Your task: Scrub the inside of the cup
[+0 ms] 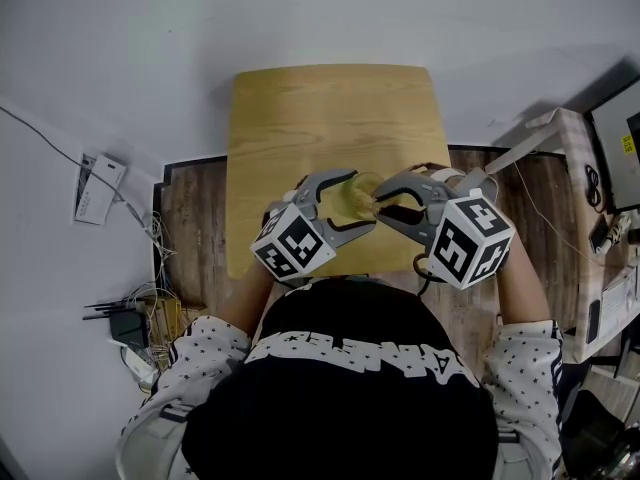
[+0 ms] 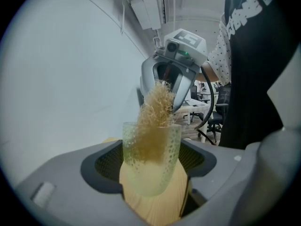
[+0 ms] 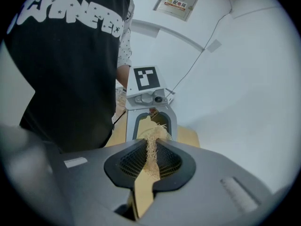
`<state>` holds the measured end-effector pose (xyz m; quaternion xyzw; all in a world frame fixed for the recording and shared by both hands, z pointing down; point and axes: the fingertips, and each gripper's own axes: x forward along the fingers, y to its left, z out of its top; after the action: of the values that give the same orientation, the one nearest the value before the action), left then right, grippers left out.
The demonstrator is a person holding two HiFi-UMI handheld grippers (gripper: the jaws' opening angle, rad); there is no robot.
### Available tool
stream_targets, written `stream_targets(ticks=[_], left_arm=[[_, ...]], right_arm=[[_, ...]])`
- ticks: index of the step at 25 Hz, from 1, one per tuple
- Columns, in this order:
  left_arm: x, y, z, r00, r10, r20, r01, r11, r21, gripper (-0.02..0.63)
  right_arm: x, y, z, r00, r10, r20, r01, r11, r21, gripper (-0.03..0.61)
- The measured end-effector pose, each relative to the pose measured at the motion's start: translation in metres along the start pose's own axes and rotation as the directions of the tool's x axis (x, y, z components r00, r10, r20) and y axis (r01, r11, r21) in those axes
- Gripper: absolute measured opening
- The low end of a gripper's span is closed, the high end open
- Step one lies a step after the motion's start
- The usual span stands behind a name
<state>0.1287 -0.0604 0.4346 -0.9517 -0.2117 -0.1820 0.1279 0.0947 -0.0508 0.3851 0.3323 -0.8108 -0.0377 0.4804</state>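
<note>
Your L claw [image 1: 350, 206] clamps the cup [image 2: 151, 168] by its sides, jaws set wide. Your R claw [image 1: 386, 206] is pinched tight on a tan fibre scrubber [image 2: 157, 105]. Cup is see-through, pale yellow-green, w/ a dotted upper wall and a smoother base. It sits btwn the two claws, over the near part of the wooden table [image 1: 330, 108]. From your head view the claw bodies and marker cubes cover most of the cup. Off to your left, a white box [image 1: 98, 188] lies by the wall, w/ a tangle of cables [image 1: 135, 318] nearer you. Inside the cup: only the scrubber's lower end; its frizzy top sticks out above the rim.
</note>
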Motion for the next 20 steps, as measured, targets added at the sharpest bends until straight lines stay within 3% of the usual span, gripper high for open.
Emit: stream_targets(ticks=[9,15,20], left_arm=[[-0.010,0.015,-0.016,0.997,0.071,-0.013,-0.071,0.997,-0.041,0.365],[-0.013,0.021,-0.026,0.996,0.087,-0.017,-0.089,0.993,-0.074,0.365],[-0.013,0.025,-0.031,0.993,0.115,-0.014,-0.116,0.990,-0.074,0.365]], right_arm=[[-0.018,-0.014,0.016,0.987,-0.090,0.131,0.075,0.990,0.116,0.057],[-0.029,-0.028,0.025,0.956,-0.170,0.239,0.117,0.968,0.224,0.057],[-0.028,-0.037,0.020,0.934,-0.268,0.235,0.187,0.930,0.317,0.057]])
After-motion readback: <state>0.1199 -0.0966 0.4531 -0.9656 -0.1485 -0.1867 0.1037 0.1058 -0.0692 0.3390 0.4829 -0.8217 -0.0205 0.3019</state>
